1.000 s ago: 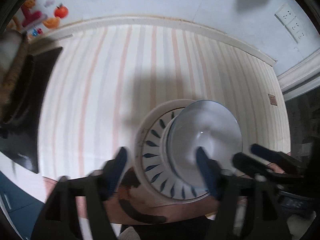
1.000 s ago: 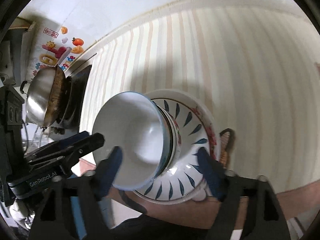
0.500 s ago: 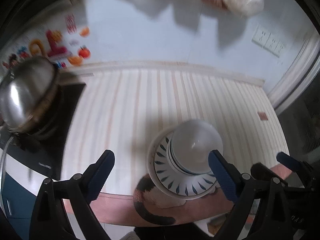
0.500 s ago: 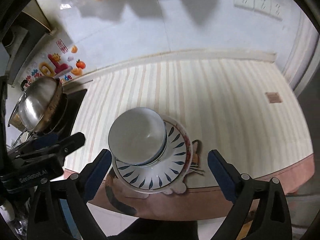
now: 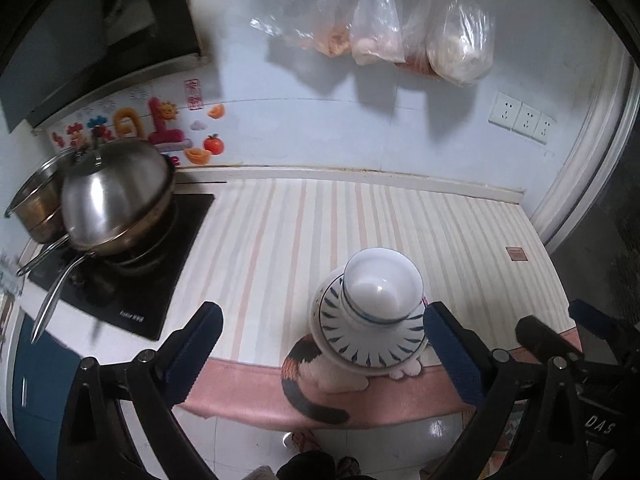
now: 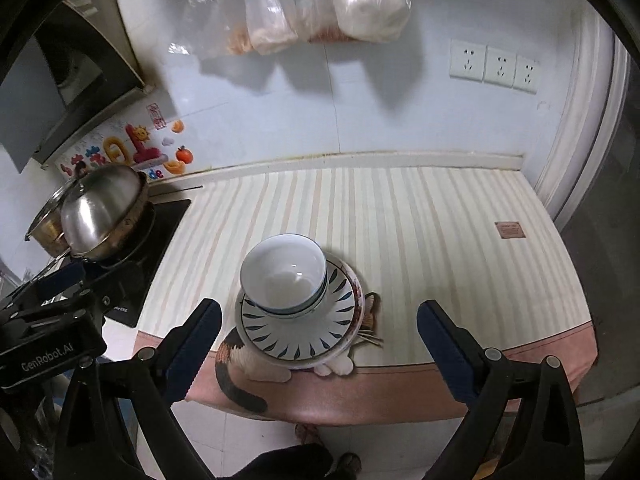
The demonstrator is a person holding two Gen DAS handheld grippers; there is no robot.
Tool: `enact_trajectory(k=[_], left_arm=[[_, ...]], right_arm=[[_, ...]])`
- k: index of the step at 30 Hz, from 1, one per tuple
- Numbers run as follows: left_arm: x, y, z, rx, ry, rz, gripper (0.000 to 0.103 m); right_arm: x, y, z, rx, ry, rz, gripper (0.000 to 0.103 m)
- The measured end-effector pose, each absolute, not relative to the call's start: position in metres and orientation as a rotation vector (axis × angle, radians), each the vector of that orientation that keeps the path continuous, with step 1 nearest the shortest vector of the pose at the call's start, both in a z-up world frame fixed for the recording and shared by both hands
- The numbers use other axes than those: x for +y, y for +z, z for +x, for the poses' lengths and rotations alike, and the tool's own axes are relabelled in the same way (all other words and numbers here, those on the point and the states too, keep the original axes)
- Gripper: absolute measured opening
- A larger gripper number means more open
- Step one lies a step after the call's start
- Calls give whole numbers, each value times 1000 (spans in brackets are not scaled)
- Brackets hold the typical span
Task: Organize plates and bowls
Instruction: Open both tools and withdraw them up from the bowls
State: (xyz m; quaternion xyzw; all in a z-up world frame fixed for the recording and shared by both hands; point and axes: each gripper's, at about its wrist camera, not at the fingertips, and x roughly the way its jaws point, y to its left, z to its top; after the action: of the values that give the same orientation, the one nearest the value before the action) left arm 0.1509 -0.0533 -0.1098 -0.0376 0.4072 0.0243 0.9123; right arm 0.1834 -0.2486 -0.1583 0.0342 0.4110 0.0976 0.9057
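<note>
Both of your hand-held grippers have pulled back and up from the stack since a second ago: then the bowl filled the space between the fingers, now it sits small and well clear of them. The wall, with its hanging bags [image 5: 416, 36] and sockets [image 6: 494, 65], has come into view.

The bowl [image 5: 382, 288] rests inside a blue-leaf plate [image 5: 370, 344], near the front edge of the striped surface [image 5: 280, 240], on a cat print at the pink border. Your right view shows a second bowl rim nested under the top bowl [image 6: 285, 274] and a red-patterned plate rim [image 6: 359, 300] beneath the blue-leaf plate [image 6: 298, 330]; your left view hides both. The left view shows more of the stove [image 5: 132, 280] and the lidded pan [image 5: 116, 196] at the left end of the surface.

Your left hand-held gripper [image 5: 320, 354] stands wide, holding and touching nothing. Your right hand-held gripper [image 6: 319, 350] is equally wide and holds nothing, the stack showing between its fingers but apart from them. Each view catches the other hand-held gripper at its edge.
</note>
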Motion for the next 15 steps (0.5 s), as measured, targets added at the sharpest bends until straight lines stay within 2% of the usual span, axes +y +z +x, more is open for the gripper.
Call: enact_trajectory(k=[15], left_arm=[[-63, -72, 38, 805, 140, -63, 103]], right_arm=[[-268, -102, 63, 767, 250, 38, 101]])
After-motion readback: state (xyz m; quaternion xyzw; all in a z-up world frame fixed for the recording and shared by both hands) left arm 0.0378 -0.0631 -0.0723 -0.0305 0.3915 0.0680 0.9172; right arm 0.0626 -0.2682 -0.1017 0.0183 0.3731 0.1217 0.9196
